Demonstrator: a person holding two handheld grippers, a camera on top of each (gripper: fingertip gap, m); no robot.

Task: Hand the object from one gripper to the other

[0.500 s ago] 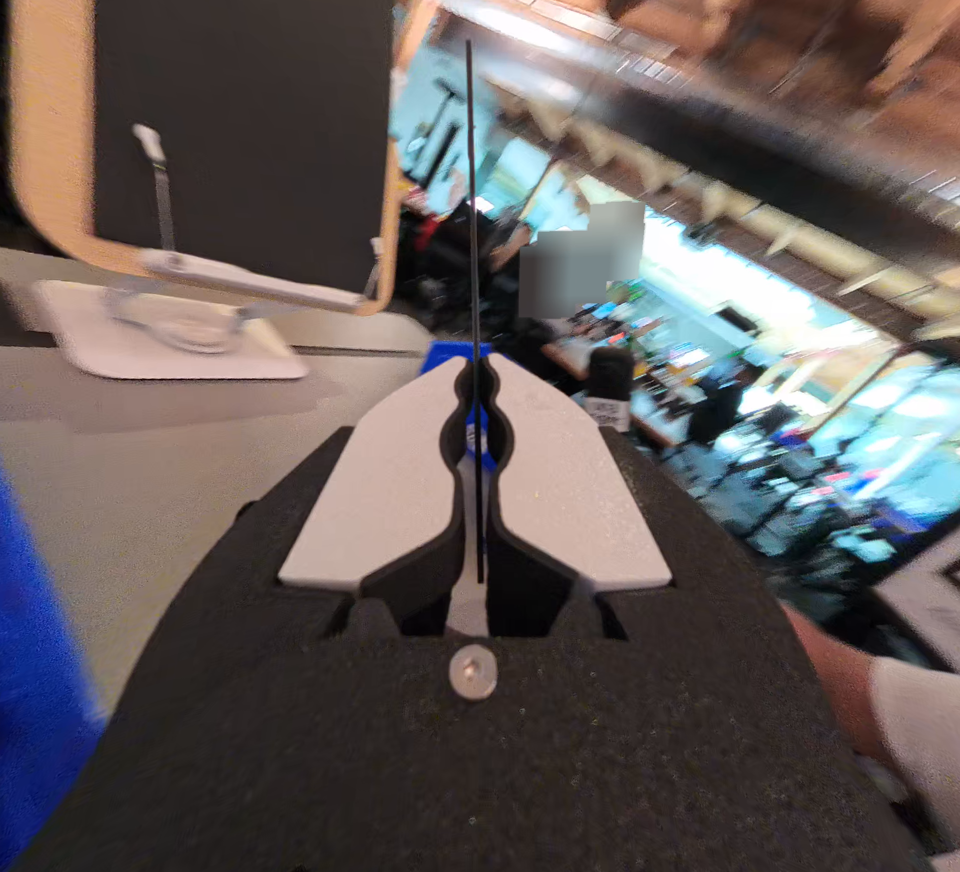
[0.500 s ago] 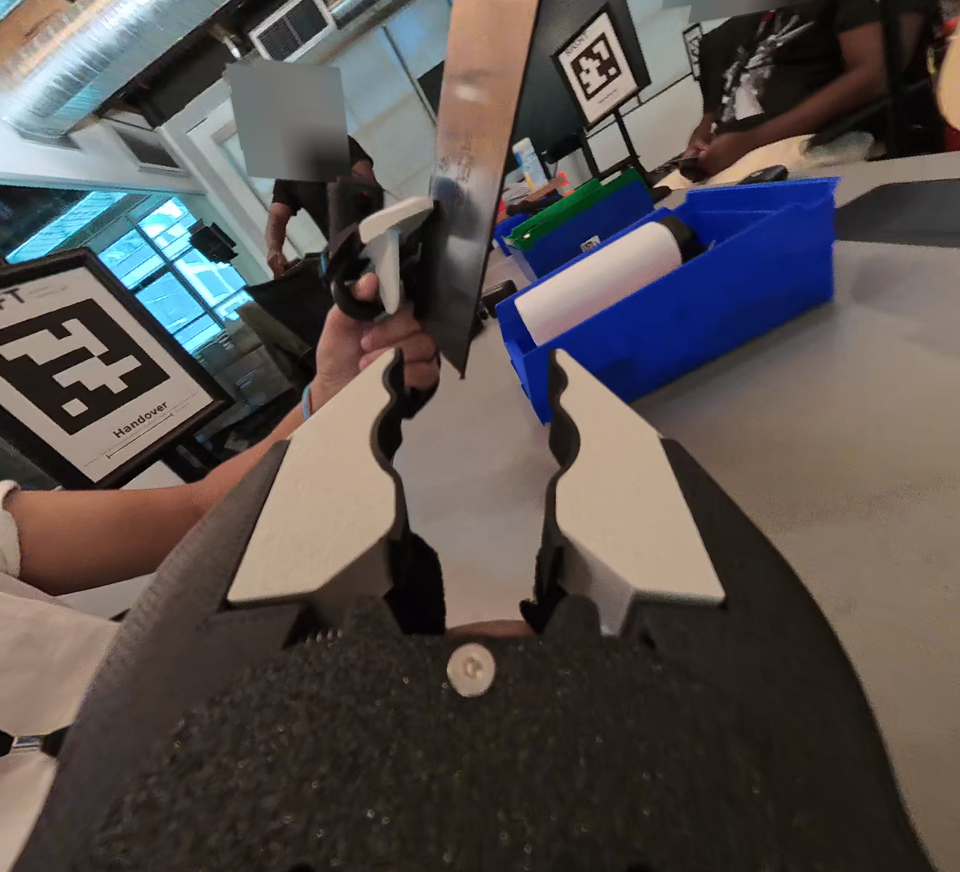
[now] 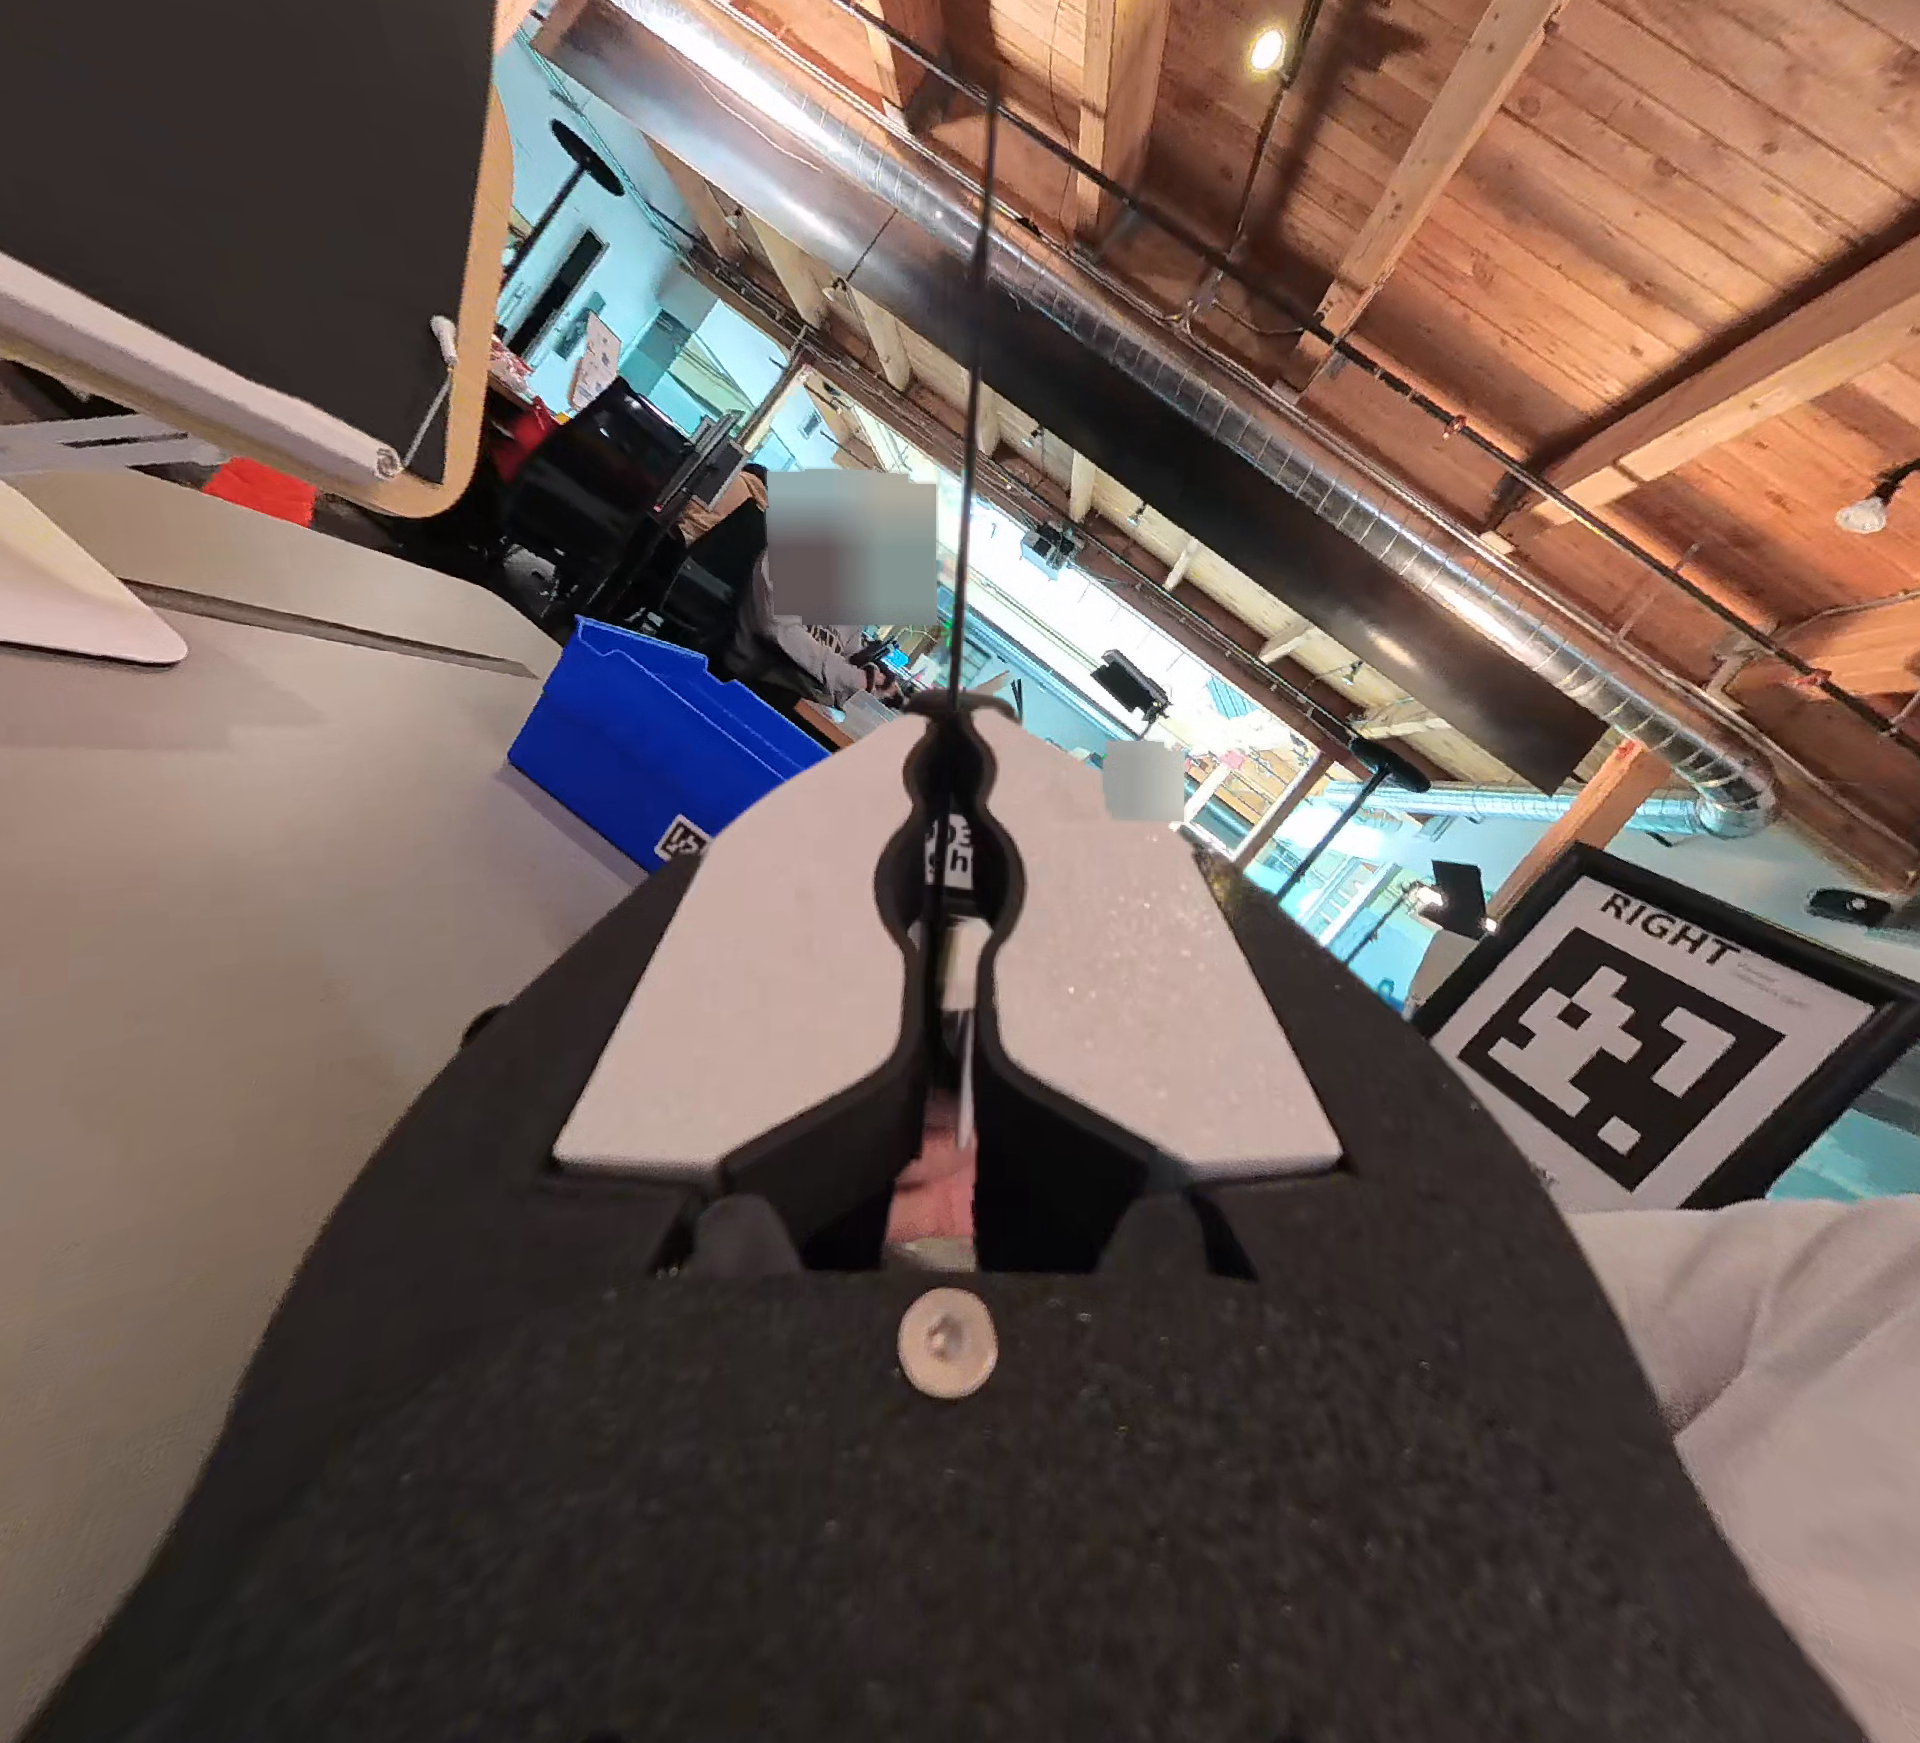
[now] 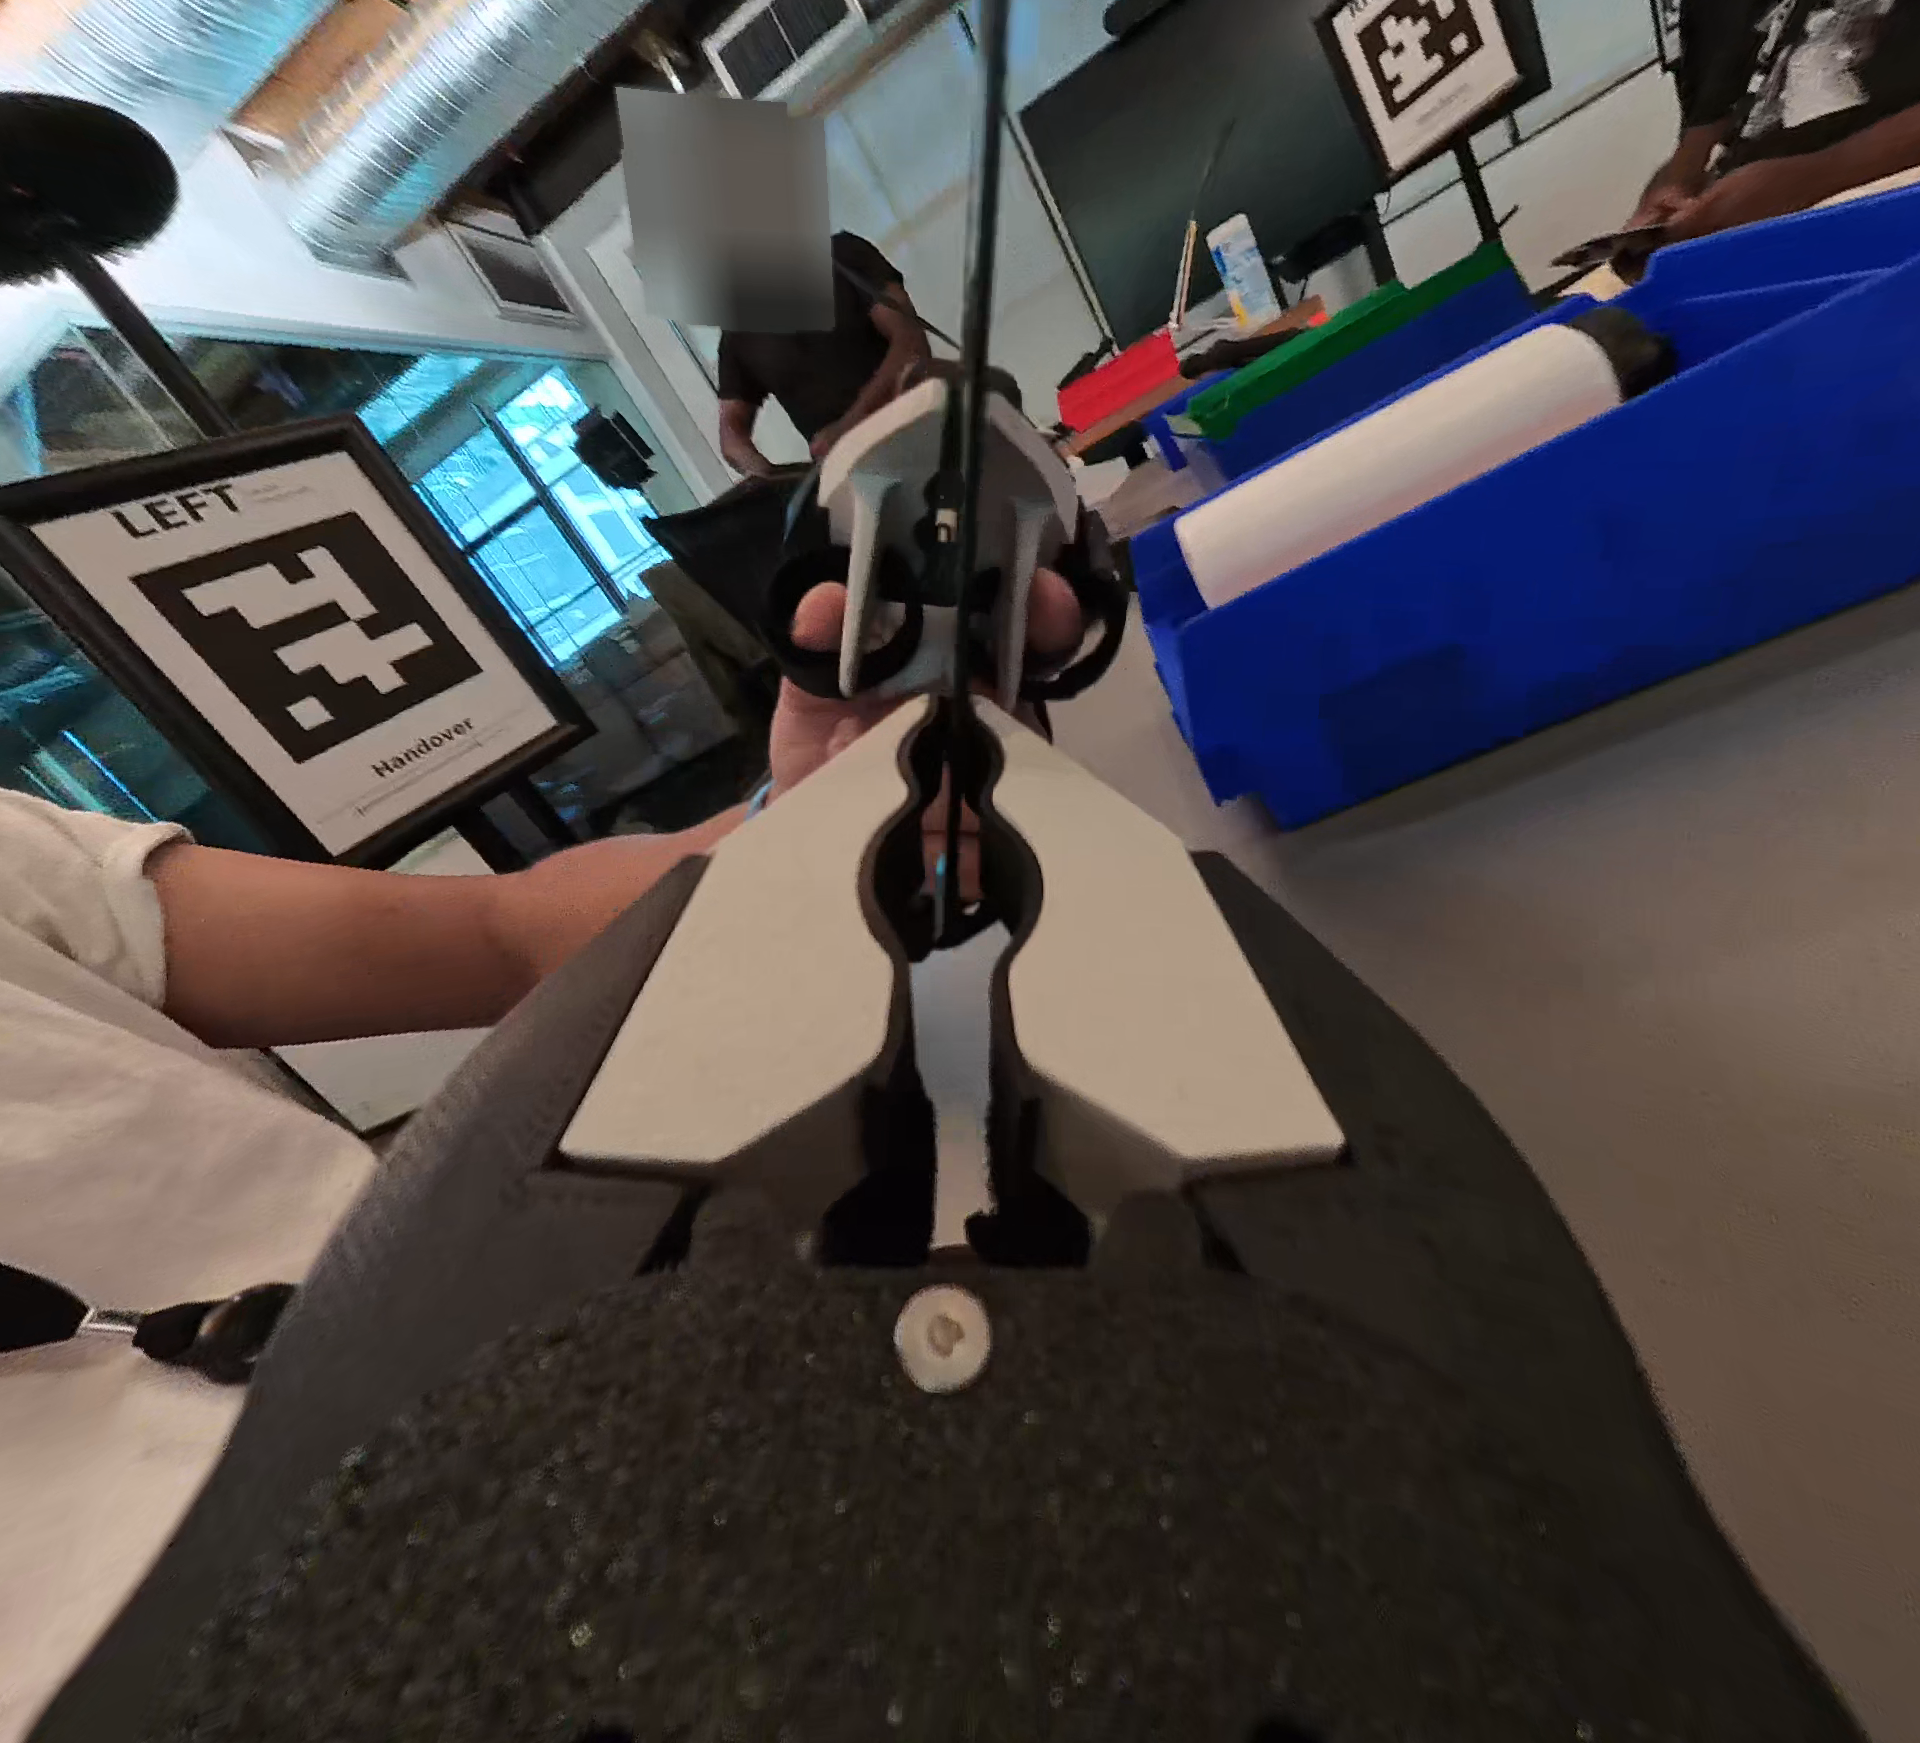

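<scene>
The object is a thin dark flat sheet, edge-on in both views. In the left wrist view it shows as a thin black line [image 3: 971, 405] rising from my left gripper [image 3: 948, 722], whose jaws are shut on it. In the right wrist view the sheet [image 4: 982, 187] runs up from my right gripper [image 4: 951, 727], whose tips are closed on its lower edge. Just beyond, the left gripper [image 4: 940, 530] still clamps the same sheet, held by a hand [image 4: 821, 727]. Both grippers are above the grey table [image 4: 1558, 1018].
A blue bin [image 4: 1558, 602] holding a white roll [image 4: 1403, 457] stands on the table at the right; it also shows in the left wrist view [image 3: 644, 737]. Framed marker boards [image 4: 301, 623] [image 3: 1642, 1018] stand at the table's edges. People are in the background. My hands' fingertips stand some 6 cm from each other.
My right gripper was open below the sheet; now it is closed on the sheet's lower edge. The left gripper has tilted upward, and the sheet now looks edge-on in the right wrist view.
</scene>
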